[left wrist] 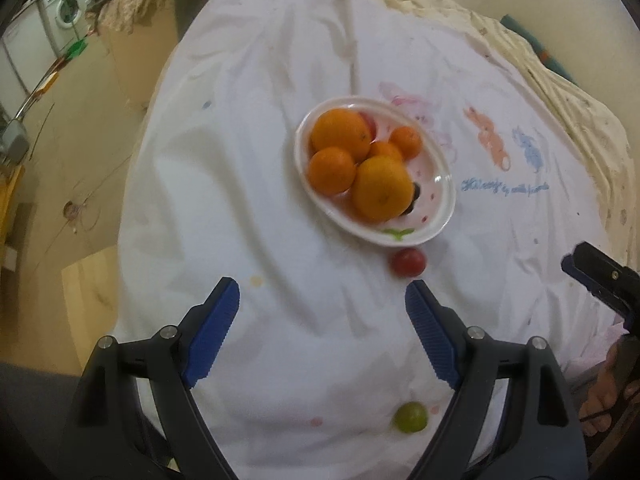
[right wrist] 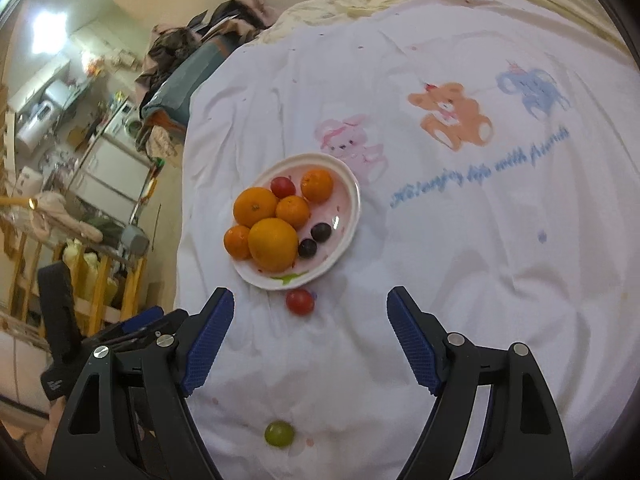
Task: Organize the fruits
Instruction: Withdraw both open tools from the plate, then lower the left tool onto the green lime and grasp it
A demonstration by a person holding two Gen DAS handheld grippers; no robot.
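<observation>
A white oval plate (left wrist: 436,224) (right wrist: 352,216) sits on a white printed cloth and holds several oranges (left wrist: 382,188) (right wrist: 273,244), a red fruit (right wrist: 283,187) and two dark grapes (right wrist: 307,247). A red fruit (left wrist: 407,262) (right wrist: 299,301) lies on the cloth just in front of the plate. A green grape (left wrist: 410,417) (right wrist: 279,433) lies nearer. My left gripper (left wrist: 322,300) is open and empty above the cloth, the green grape between its arms. My right gripper (right wrist: 310,306) is open and empty, the red fruit just ahead of its fingertips.
The cloth (left wrist: 280,180) covers a bed with a cream blanket (left wrist: 520,52) at the far side. The bed's left edge drops to a floor (left wrist: 80,140) with a washing machine (left wrist: 64,12). Shelves and clutter (right wrist: 80,200) stand left in the right wrist view.
</observation>
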